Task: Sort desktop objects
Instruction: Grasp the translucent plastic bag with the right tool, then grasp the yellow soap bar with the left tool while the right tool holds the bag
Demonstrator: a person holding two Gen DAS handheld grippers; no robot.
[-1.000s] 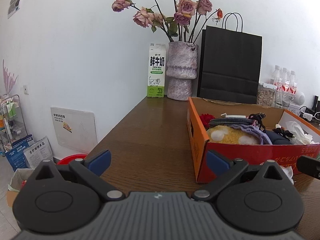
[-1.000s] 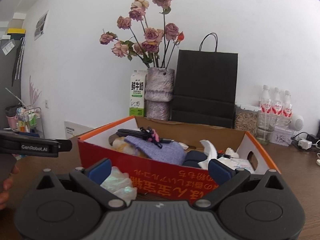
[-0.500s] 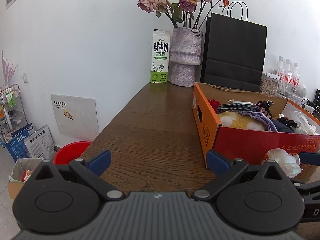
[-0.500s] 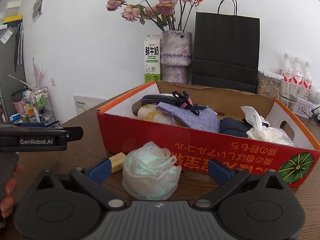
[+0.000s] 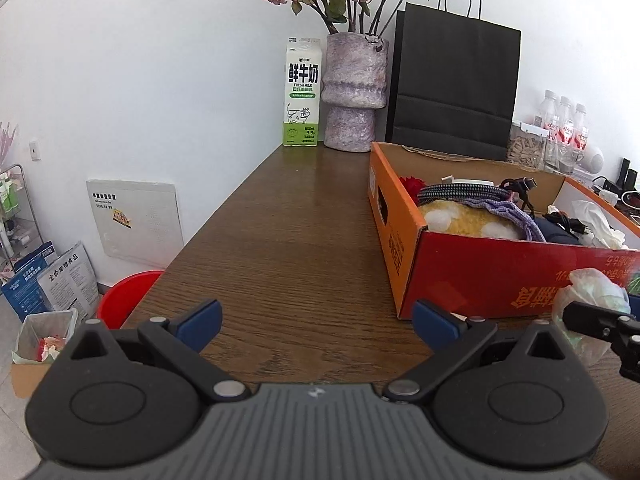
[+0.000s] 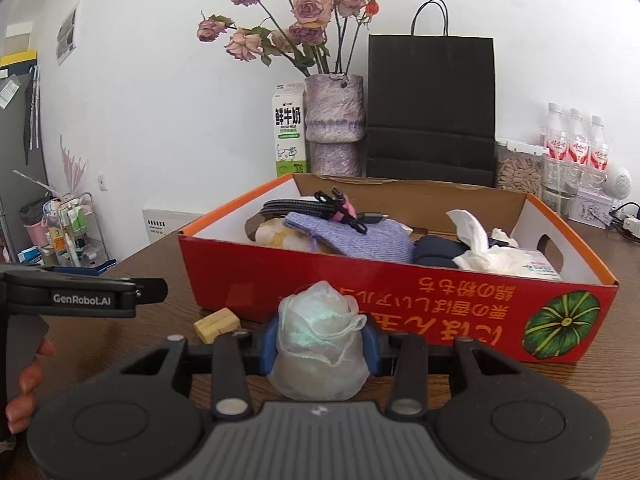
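A crumpled translucent plastic bag (image 6: 320,344) sits on the wooden table in front of the red-and-orange cardboard box (image 6: 360,280). My right gripper (image 6: 320,336) has its blue pads on both sides of the bag, and its jaws are closing on it. The box holds a purple knit item, cables, tissues and a yellow plush. A small yellow block (image 6: 217,323) lies by the box's left corner. My left gripper (image 5: 316,320) hovers open over bare table, left of the box (image 5: 480,272). The bag (image 5: 592,292) shows at the far right of the left wrist view.
At the back wall stand a milk carton (image 5: 302,92), a vase of roses (image 5: 354,92), a black paper bag (image 5: 452,84) and water bottles (image 6: 572,144). The table's left edge drops to a red bucket (image 5: 124,296) and floor clutter.
The right gripper has dipped toward the plastic bag and its jaws have gone from wide open to pinching the bag. The left gripper has tilted down slightly, staying open.
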